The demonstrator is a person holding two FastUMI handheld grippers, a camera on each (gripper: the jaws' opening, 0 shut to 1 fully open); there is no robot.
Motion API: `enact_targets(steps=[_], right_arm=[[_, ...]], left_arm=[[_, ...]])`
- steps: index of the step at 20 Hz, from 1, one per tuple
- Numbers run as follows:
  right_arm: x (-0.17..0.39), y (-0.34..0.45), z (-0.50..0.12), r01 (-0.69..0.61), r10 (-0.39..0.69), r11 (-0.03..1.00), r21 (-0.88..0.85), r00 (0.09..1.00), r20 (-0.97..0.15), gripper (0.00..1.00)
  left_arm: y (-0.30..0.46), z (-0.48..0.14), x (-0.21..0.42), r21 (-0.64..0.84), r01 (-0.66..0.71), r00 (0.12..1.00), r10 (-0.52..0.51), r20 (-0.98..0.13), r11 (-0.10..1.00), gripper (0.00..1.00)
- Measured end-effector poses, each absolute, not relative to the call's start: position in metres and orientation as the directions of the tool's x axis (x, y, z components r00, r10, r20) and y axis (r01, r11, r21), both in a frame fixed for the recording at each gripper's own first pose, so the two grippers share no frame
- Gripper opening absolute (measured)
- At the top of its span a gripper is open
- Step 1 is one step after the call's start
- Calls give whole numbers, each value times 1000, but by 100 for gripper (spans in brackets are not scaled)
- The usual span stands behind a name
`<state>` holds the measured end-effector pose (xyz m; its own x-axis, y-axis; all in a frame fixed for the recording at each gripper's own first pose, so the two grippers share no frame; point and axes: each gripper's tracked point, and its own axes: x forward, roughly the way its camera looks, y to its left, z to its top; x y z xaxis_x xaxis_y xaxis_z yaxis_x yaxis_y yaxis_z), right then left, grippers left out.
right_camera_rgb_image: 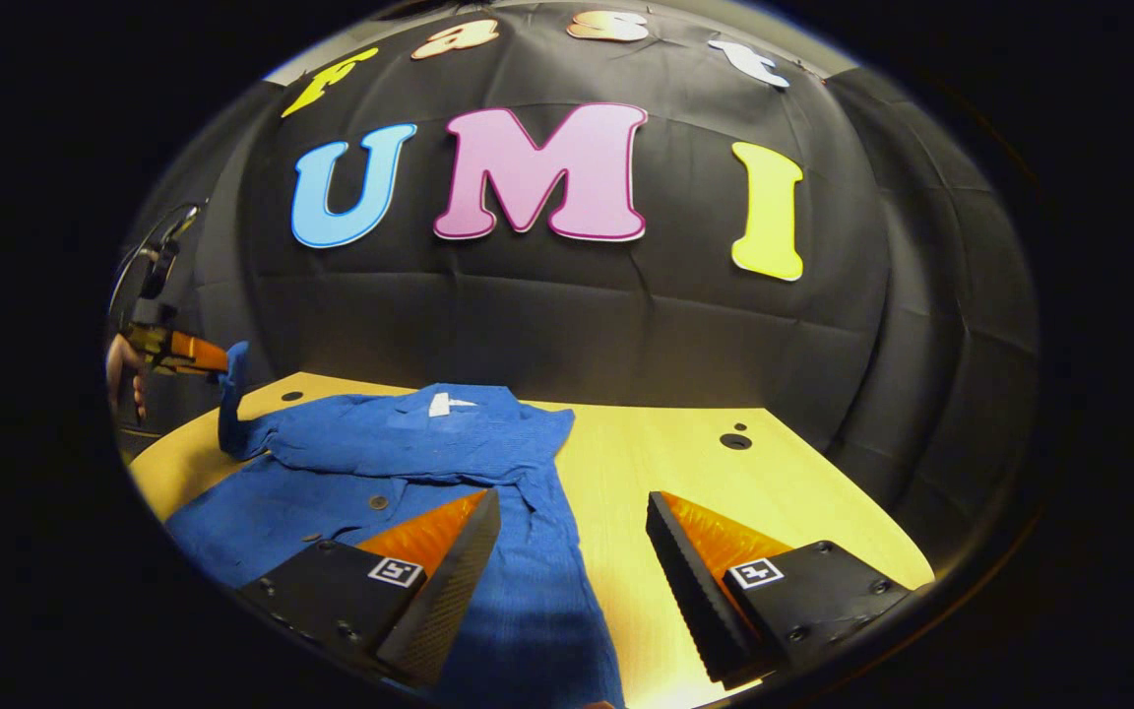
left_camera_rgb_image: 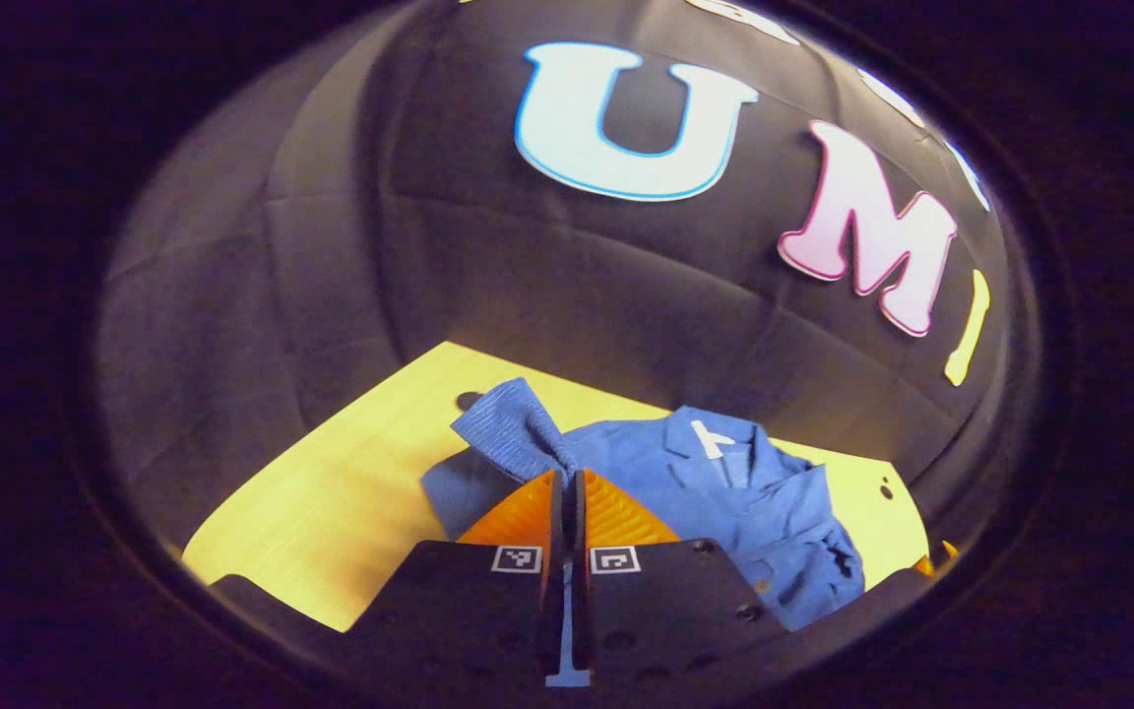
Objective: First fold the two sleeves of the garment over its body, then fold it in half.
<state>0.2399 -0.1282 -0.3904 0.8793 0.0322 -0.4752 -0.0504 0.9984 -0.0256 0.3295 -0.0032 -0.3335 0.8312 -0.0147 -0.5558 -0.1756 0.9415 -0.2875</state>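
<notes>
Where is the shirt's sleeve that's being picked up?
In the left gripper view, the sleeve is pinched in the left gripper, lifted above the table beside the shirt.

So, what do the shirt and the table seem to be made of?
Shirt: looks like a woven blue fabric, perhaps cotton or denim-like, matte. It wrinkles softly, and the sleeve pinched in the left gripper shows a fine ribbed texture. Table: pale wood or wood-look laminate, smooth with a light sheen; a faint grain shows, so which of the two stays open.
</notes>
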Motion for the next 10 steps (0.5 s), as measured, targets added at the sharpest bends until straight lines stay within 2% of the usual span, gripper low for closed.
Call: enact_targets(steps=[3,6,10], right_arm=[[239,-149,-396,-9,-6,1000,-29,873,-488,96],[238,-171,-405,27,-42,999,-36,860,-508,96],[231,-198,-414,81,-86,996,-33,841,-534,96]], left_arm=[[-103,-314,369,-374,-15,851,-185,-491,927,1],[-211,-313,391,-455,131,818,-356,-453,881,1],[-301,-331,397,-498,213,760,-463,-456,841,3]])
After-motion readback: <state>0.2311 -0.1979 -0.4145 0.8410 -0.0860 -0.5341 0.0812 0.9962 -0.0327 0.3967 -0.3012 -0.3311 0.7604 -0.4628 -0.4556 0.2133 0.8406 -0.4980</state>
